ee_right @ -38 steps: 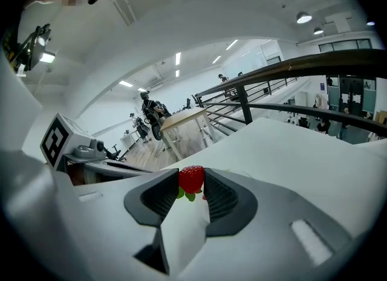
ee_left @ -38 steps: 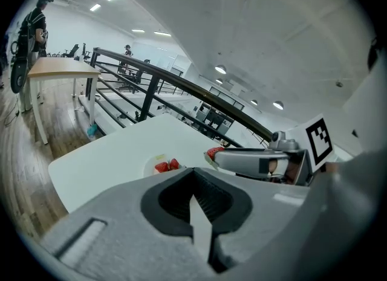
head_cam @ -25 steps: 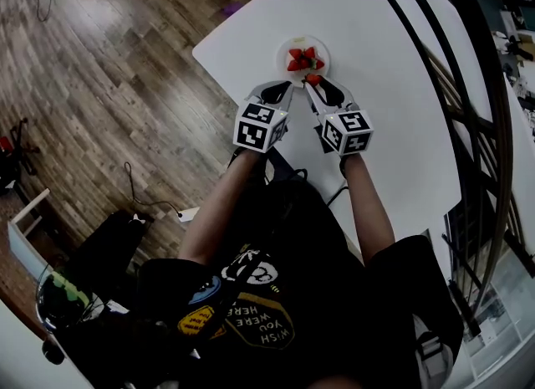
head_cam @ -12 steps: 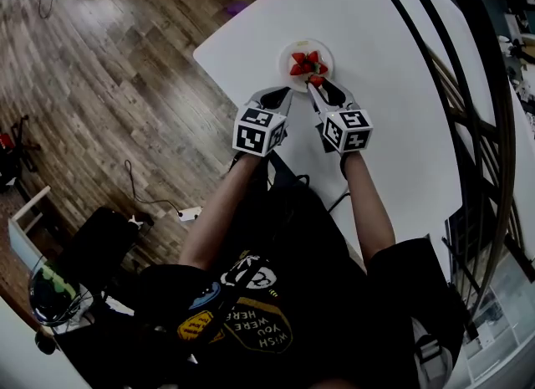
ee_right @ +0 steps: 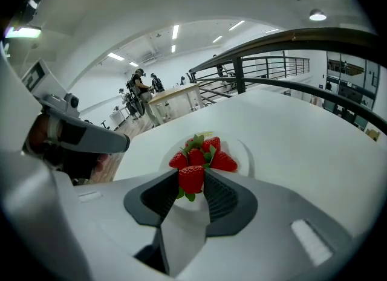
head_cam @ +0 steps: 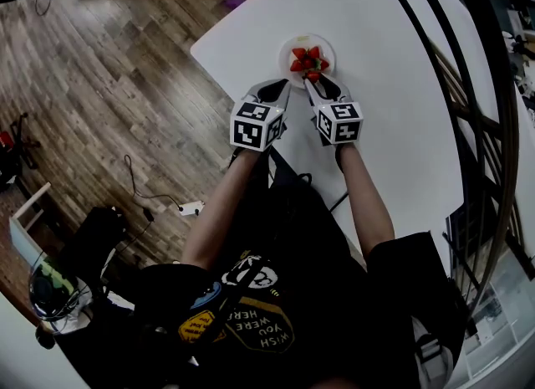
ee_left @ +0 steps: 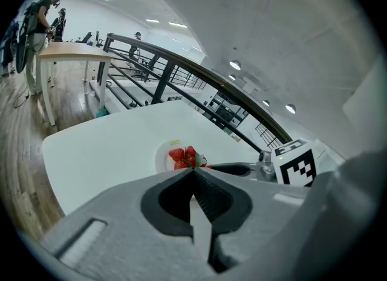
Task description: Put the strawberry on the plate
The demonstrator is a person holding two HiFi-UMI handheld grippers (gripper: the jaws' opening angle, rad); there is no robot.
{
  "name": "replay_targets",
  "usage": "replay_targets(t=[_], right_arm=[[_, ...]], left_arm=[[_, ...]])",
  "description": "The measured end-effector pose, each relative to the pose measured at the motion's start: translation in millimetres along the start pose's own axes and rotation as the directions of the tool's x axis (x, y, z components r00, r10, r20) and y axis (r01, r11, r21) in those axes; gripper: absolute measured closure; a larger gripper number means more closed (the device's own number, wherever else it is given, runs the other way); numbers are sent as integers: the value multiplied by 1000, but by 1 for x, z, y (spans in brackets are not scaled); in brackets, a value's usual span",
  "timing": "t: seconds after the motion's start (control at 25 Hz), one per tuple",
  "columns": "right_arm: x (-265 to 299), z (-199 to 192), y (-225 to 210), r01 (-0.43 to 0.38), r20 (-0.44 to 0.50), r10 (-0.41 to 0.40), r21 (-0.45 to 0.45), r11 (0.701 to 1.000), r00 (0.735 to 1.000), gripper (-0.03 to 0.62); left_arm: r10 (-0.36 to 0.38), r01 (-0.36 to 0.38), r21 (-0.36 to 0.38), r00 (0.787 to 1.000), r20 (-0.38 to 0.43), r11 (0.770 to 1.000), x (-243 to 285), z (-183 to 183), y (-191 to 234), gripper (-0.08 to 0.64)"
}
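A small white plate (head_cam: 292,48) (ee_right: 244,155) (ee_left: 162,156) on the white table holds several red strawberries (head_cam: 308,58) (ee_right: 207,150) (ee_left: 181,155). My right gripper (head_cam: 311,80) (ee_right: 191,180) is shut on another strawberry (ee_right: 191,177) (head_cam: 313,76), held over the plate's near rim. My left gripper (head_cam: 280,88) (ee_left: 192,177) hangs just left of the plate, jaws shut with nothing between them.
The white table (head_cam: 376,86) has its left edge near the plate, with wood floor (head_cam: 109,69) below. A dark railing (head_cam: 468,86) runs along the right. People and desks (ee_left: 42,26) stand far off.
Both grippers have moved forward toward the plate; the right one now carries its strawberry over the plate's near rim.
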State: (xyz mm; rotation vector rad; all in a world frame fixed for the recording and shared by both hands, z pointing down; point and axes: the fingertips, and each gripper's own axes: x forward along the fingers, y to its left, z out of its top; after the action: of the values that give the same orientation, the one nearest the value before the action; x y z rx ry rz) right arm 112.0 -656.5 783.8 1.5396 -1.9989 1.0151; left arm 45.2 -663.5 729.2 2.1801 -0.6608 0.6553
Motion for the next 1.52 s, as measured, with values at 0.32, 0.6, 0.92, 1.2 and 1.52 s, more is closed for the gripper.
replay_targets(t=[0.32, 0.6, 0.92, 1.2, 1.52], right_arm=[[12, -4, -8, 49, -30, -50, -19, 999, 998, 460], [14, 1, -4, 63, 5, -63, -15, 998, 998, 456], [-18, 19, -1, 61, 80, -65, 53, 997, 995, 442], [-99, 53, 8, 81, 254, -101, 89, 993, 962, 561], [-206, 98, 53, 46, 457, -92, 112, 993, 885, 589]], left_arm=[[18, -17, -31, 999, 32, 999, -8, 6, 5, 557], [15, -14, -24, 999, 37, 1000, -12, 3, -2, 557], [13, -13, -4, 999, 43, 1000, -23, 2, -4, 557], [-16, 8, 79, 994, 104, 997, -57, 24, -31, 557], [-91, 34, 220, 963, 253, 975, -125, 63, -96, 557]])
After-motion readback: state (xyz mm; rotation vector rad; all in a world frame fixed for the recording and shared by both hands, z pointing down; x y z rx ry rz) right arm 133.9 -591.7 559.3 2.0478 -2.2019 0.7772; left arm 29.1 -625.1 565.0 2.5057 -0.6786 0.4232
